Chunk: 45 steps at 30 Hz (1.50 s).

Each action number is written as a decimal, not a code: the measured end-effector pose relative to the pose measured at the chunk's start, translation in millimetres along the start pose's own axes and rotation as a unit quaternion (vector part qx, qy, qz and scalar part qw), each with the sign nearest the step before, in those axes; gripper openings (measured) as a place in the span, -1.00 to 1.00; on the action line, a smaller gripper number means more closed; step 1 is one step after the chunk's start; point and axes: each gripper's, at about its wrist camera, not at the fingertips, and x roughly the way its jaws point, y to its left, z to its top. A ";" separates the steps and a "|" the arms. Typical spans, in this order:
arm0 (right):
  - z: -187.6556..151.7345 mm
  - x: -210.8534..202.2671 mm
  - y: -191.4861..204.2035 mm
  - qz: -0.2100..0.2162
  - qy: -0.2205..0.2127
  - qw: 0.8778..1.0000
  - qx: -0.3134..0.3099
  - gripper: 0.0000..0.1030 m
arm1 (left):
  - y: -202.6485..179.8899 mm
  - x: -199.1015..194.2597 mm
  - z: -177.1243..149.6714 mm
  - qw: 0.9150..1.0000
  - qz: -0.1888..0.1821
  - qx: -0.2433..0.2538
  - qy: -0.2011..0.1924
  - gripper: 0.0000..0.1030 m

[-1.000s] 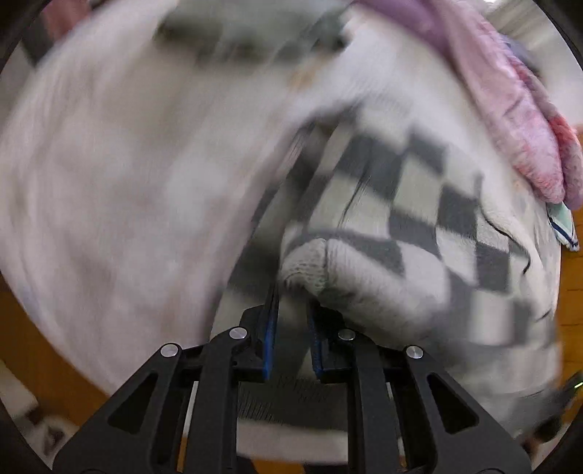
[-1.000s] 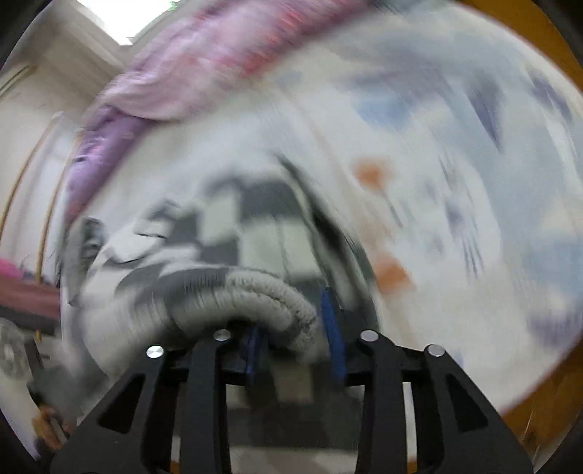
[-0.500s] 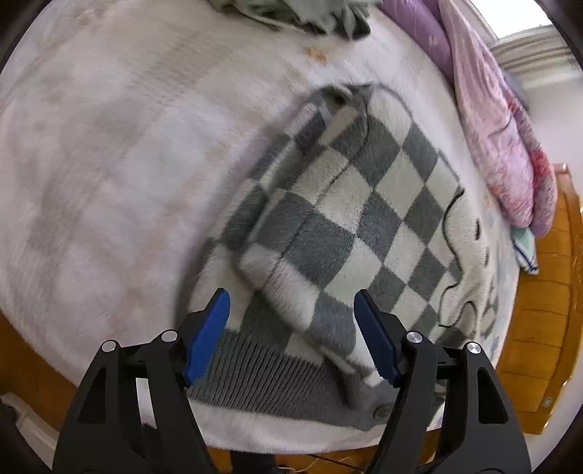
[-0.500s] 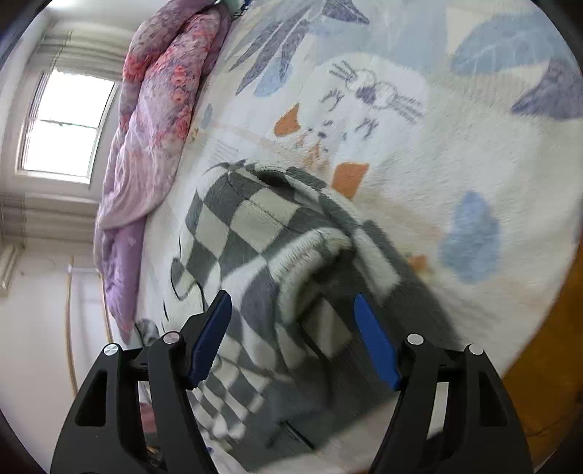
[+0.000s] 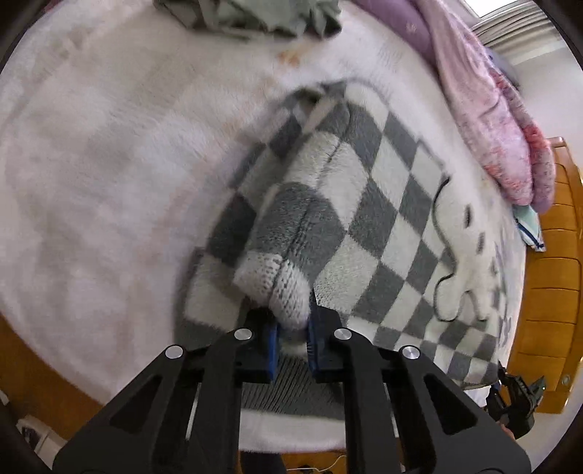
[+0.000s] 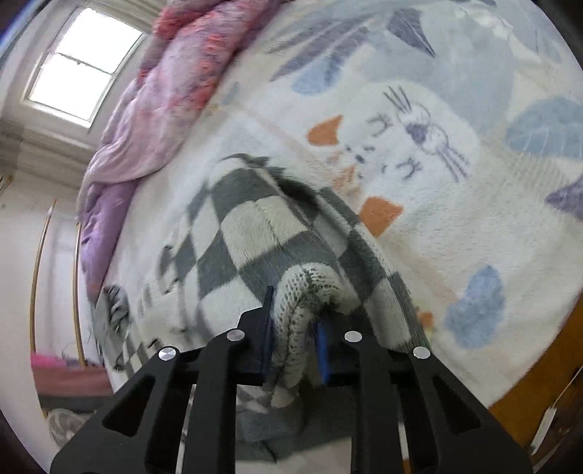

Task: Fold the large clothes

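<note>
Right wrist view: animal-print blanket (image 6: pixel 455 204), pink quilt (image 6: pixel 171 91), bright window (image 6: pixel 83 62)

Fuzzy checked sweater (image 5: pixel 368 204) with ribbed knit cuff (image 5: pixel 280 288).

1. Bed blanket (image 5: pixel 109 164): fluffy, pale pink-white w/ faint checks in left view; covers most of bed.
2. Same blanket in right view (image 6: pixel 455 218): cartoon print, white cat face w/ whiskers, orange patches, blue & grey leaf shapes.
3. Quilt (image 5: pixel 492 120): pink/purple, rumpled, bunched along far edge of bed; also in right view (image 6: pixel 164 91), below window.
4. Window (image 6: pixel 83 62): bright, white frame, top left of right view.
5. Green-grey cloth (image 5: pixel 247 14): crumpled heap at top edge of blanket, blurred.
6. Bed frame (image 5: pixel 554 291): orange wood, panelled, right side.
7. Small pale item w/ blue stripe (image 5: pixel 528 229): just below quilt end, beside frame; can't tell what.
</note>
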 end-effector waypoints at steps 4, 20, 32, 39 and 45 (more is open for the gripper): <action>-18.2 14.5 -19.6 -0.059 0.040 0.997 -0.024 -0.66 | 23.5 12.3 -7.6 0.999 0.034 -0.001 0.028 -0.76; -30.3 1.9 65.8 -0.244 -0.009 0.951 -0.191 0.02 | 44.8 10.6 -24.0 0.998 0.053 -0.024 0.005 0.63; -65.2 197.7 248.9 -0.098 0.102 0.919 -0.369 -0.99 | 64.5 40.7 -33.7 0.997 0.040 -0.060 0.033 0.62; -72.3 203.4 233.0 -0.102 0.098 0.921 -0.364 -1.00 | 64.9 45.1 -45.0 0.997 0.024 -0.065 0.036 0.63; -130.9 161.9 191.7 -0.097 0.144 0.932 -0.318 -1.00 | 69.0 50.2 -62.5 0.996 -0.002 -0.075 0.045 0.63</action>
